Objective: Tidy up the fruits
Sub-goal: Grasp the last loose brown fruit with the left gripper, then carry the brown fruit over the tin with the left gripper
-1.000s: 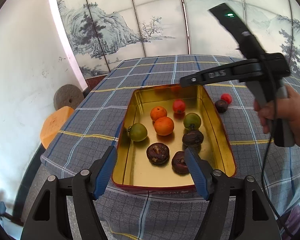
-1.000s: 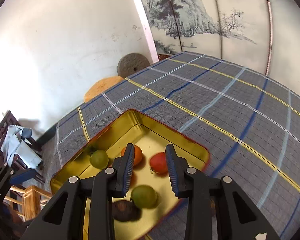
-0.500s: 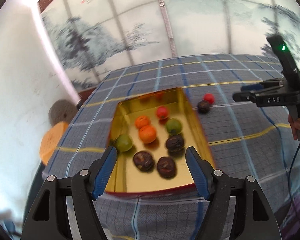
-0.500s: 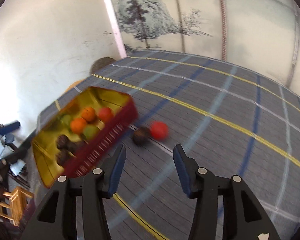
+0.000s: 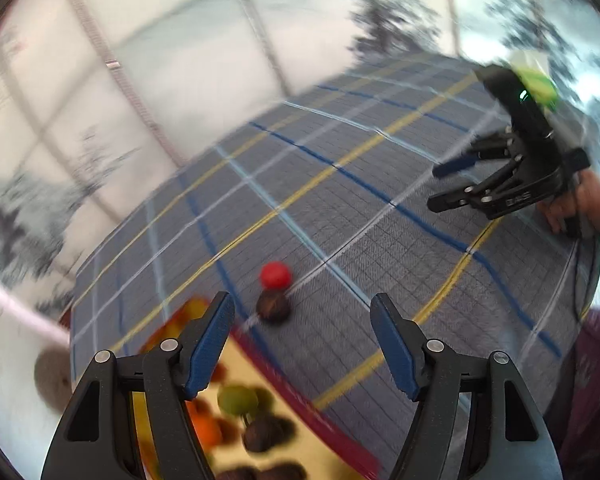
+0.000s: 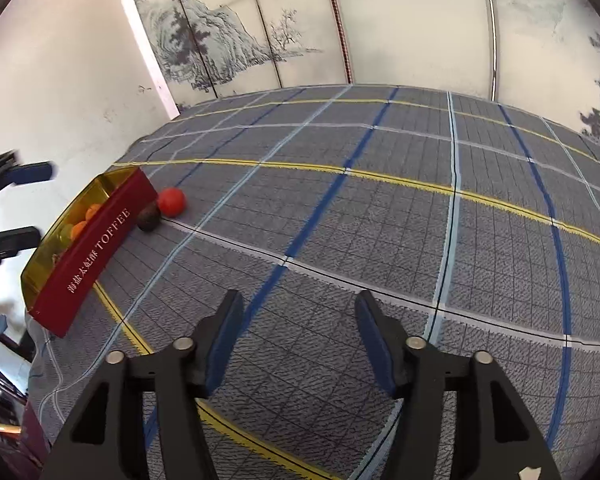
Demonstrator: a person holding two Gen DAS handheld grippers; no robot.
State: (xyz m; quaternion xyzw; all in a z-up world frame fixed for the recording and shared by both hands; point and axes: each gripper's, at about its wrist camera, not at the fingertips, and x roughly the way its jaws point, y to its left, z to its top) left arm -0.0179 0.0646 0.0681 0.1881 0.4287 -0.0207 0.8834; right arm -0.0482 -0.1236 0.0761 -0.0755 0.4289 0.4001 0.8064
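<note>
A small red fruit (image 5: 275, 275) and a dark brown fruit (image 5: 273, 307) lie together on the checked tablecloth, just outside the red and gold tin (image 5: 324, 424). My left gripper (image 5: 302, 340) is open and empty, close above and in front of them. The tin holds a green fruit (image 5: 237, 399), orange ones and dark ones. In the right wrist view the same red fruit (image 6: 171, 201) and dark fruit (image 6: 148, 217) lie by the tin's far corner (image 6: 96, 244). My right gripper (image 6: 298, 344) is open and empty, far from them over bare cloth; it also shows in the left wrist view (image 5: 456, 184).
The checked cloth (image 6: 380, 220) covers the whole table. Painted screen panels (image 6: 300, 20) stand behind it. The table edge drops off left of the tin, with a white wall (image 6: 60, 60) beyond. The left view is motion-blurred.
My left gripper has swung right from over the tin to the two loose fruits. My right gripper has pulled back from the tin, opened wider, and now sits over bare cloth.
</note>
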